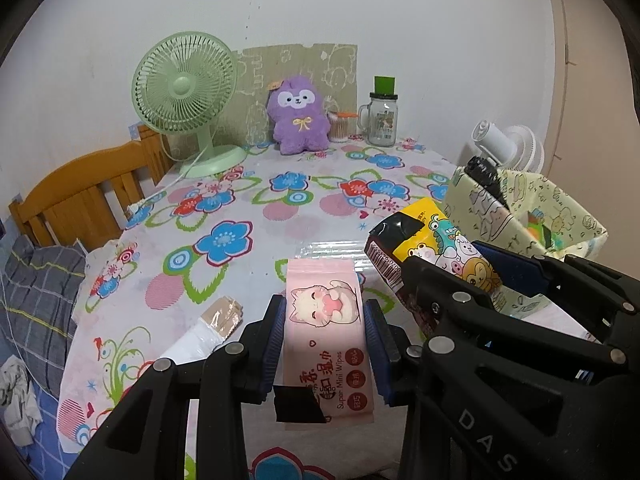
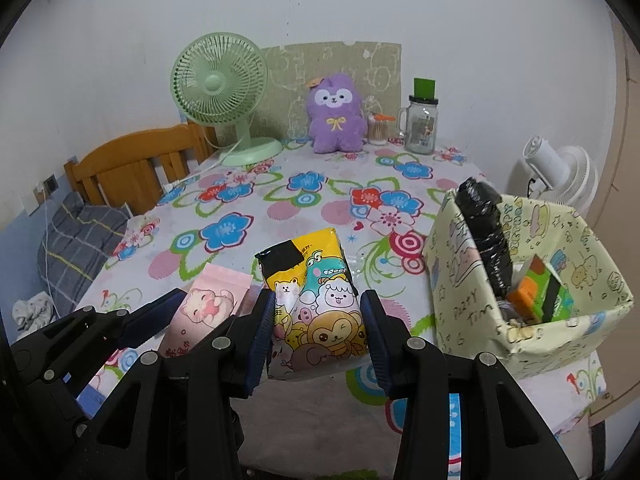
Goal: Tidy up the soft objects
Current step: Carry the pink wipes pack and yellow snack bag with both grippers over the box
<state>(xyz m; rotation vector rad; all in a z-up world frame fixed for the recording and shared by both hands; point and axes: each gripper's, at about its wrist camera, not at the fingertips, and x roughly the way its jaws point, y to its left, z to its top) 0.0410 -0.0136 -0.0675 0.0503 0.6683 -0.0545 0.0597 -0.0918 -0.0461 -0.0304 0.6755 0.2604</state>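
Note:
My left gripper (image 1: 325, 320) is shut on a pink wet-wipes pack (image 1: 326, 320) with a cat print, held over the floral table. The pack also shows in the right wrist view (image 2: 208, 308). My right gripper (image 2: 320, 320) is shut on a yellow cartoon tissue pack (image 2: 316, 300), which also shows in the left wrist view (image 1: 436, 240) just right of the pink pack. A yellow-green paper box (image 2: 472, 296) stands to the right with a black item (image 2: 486, 232) and small boxes inside. A purple plush (image 2: 336, 118) sits at the back of the table.
A green fan (image 2: 220, 84), a glass jar with a green lid (image 2: 422, 124) and a cotton-swab tub (image 2: 378, 126) stand at the back. A white fan (image 2: 560, 172) is beyond the box. A wooden bed frame (image 2: 132, 164) and bedding lie left. A taped white packet (image 1: 200, 336) lies on the table.

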